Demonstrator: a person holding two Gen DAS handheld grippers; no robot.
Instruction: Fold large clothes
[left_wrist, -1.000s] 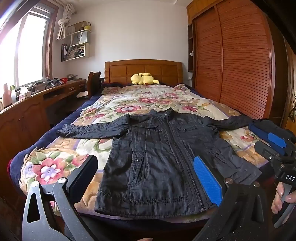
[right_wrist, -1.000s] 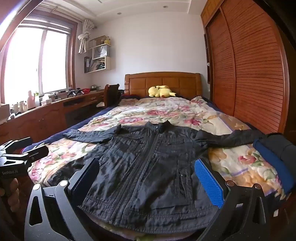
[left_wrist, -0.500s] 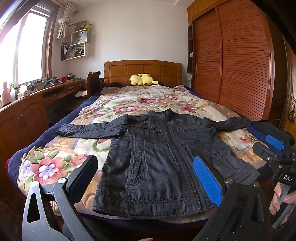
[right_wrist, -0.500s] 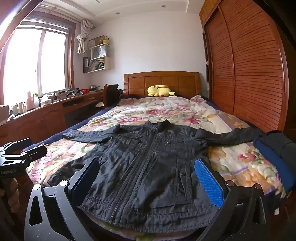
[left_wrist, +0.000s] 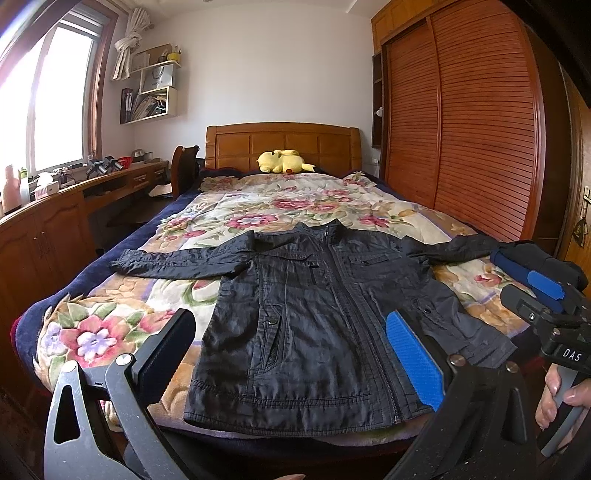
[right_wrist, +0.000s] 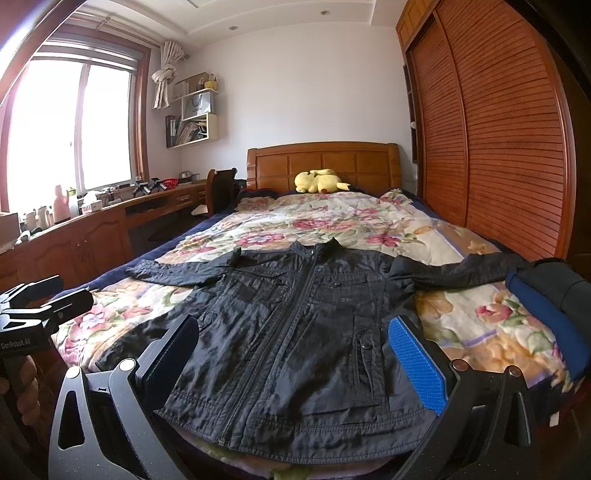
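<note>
A black zip-up jacket (left_wrist: 317, 314) lies flat and face up on the flowered bedspread (left_wrist: 258, 206), sleeves spread to both sides, hem at the foot of the bed. It also shows in the right wrist view (right_wrist: 295, 325). My left gripper (left_wrist: 291, 354) is open and empty, held above the foot of the bed before the hem. My right gripper (right_wrist: 295, 358) is open and empty at the same distance, and appears at the right edge of the left wrist view (left_wrist: 546, 295). The left gripper appears at the left edge of the right wrist view (right_wrist: 40, 302).
A folded dark and blue garment (right_wrist: 554, 302) lies at the bed's right edge by the jacket's sleeve end. A yellow plush toy (left_wrist: 284, 162) sits at the headboard. A slatted wooden wardrobe (left_wrist: 472, 122) runs along the right, a wooden desk (left_wrist: 55, 218) along the left.
Both views have shifted slightly, with the jacket sitting a little farther left in the left wrist view. Both grippers stay open and the jacket has not moved.
</note>
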